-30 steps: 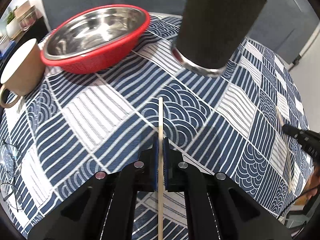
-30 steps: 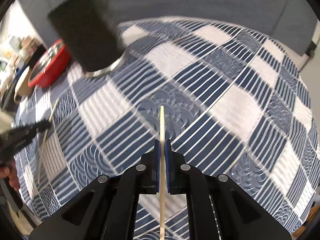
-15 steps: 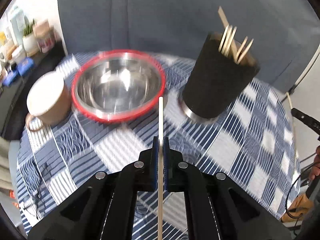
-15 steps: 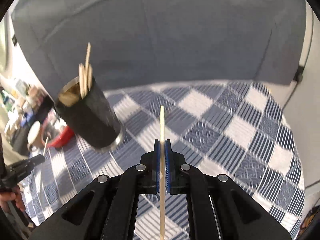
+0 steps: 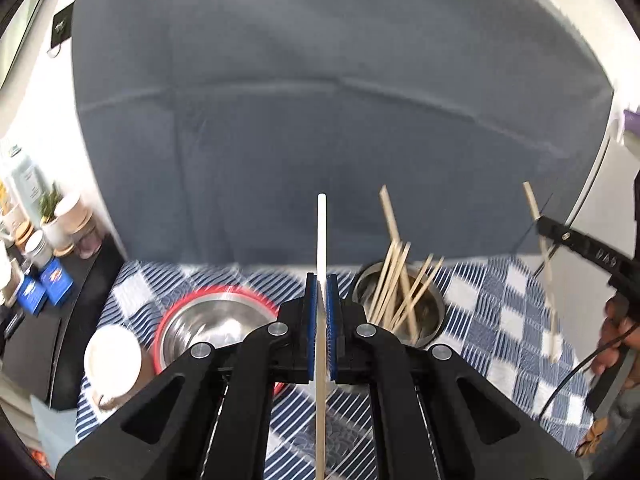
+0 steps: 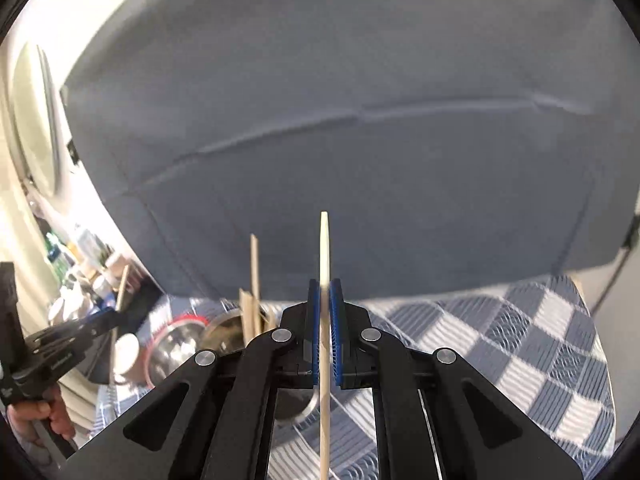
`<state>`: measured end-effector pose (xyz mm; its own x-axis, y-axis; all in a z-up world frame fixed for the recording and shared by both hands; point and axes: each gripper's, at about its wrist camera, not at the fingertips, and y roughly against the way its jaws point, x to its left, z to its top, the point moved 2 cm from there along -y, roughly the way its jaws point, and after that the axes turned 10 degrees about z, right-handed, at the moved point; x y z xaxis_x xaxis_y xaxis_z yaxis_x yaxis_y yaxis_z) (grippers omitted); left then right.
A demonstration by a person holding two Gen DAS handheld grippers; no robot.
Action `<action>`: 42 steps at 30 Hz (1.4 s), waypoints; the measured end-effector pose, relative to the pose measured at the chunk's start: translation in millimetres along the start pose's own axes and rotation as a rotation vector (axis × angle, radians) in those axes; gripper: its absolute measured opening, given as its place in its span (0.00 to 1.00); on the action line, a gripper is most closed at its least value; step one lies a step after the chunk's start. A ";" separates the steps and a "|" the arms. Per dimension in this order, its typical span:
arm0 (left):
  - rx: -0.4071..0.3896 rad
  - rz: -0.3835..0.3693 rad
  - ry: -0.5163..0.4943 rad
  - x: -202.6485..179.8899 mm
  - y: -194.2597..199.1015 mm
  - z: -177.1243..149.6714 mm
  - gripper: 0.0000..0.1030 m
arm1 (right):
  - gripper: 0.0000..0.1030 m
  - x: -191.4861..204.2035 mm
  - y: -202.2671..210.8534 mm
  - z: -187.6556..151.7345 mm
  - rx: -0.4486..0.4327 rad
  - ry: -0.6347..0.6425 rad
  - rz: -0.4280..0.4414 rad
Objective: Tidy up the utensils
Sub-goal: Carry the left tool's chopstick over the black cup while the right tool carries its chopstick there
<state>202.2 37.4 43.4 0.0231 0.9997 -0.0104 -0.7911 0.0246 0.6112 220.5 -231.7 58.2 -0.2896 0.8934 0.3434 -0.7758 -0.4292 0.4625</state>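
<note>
Two chopsticks, one per claw: left claw clenched on a chopstick, right claw clenched on another, tips forward for dropping into the holder on the table, which already stores several upright.

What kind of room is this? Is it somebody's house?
Probably a home, likely a dining or living area: a table with a blue patterned cloth, a metal bowl in a red strainer beside a cup, and a side shelf of jars and a small plant.
</note>
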 end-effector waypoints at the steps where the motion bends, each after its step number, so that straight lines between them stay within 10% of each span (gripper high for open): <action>1: -0.013 -0.007 0.005 -2.6 -1.2 7.5 0.05 | 0.04 4.2 -2.3 5.2 -0.014 0.006 0.016; 20: -0.203 -0.134 0.088 -27.9 -38.2 62.8 0.05 | 0.05 41.8 -73.2 34.4 -0.137 0.024 0.265; 42: -0.132 -0.185 0.093 -47.8 -97.2 -4.1 0.05 | 0.05 34.3 -126.0 -42.9 -0.112 0.062 0.265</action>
<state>275.5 -12.7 -18.7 0.1233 0.9741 -0.1895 -0.8521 0.2018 0.4830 284.2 -141.2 -23.3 -0.5212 0.7603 0.3878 -0.7247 -0.6342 0.2695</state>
